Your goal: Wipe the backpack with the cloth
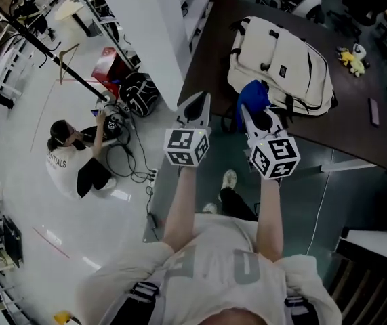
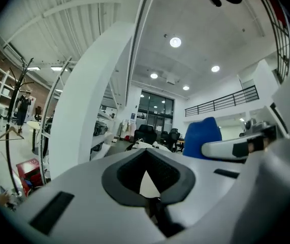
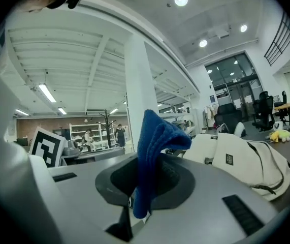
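At the near edge of the dark table you hold both grippers out roughly level in front of you, side by side and a little apart. Your right gripper has its jaws closed on the blue cloth. The cloth is pinched between the dark pads, with a folded bunch standing up above the jaws and a short end hanging below them. Your left gripper has its jaws closed together with nothing between them; only a thin sliver of light shows past the pads. It sits near the table's left corner, next to the white column. The cream backpack lies flat on the table just beyond your right gripper, its black straps and a small dark label facing up. From your head view the cloth's top overlaps the backpack's near edge, but you cannot tell whether the two touch. In the right gripper view the backpack sits to the right of the cloth. A yellow toy lies on the table past the backpack's right side, well apart from your grippers, and a flat dark object lies nearer the table's right edge. Down to your left a person sits on the floor among cables, close to a black bag.
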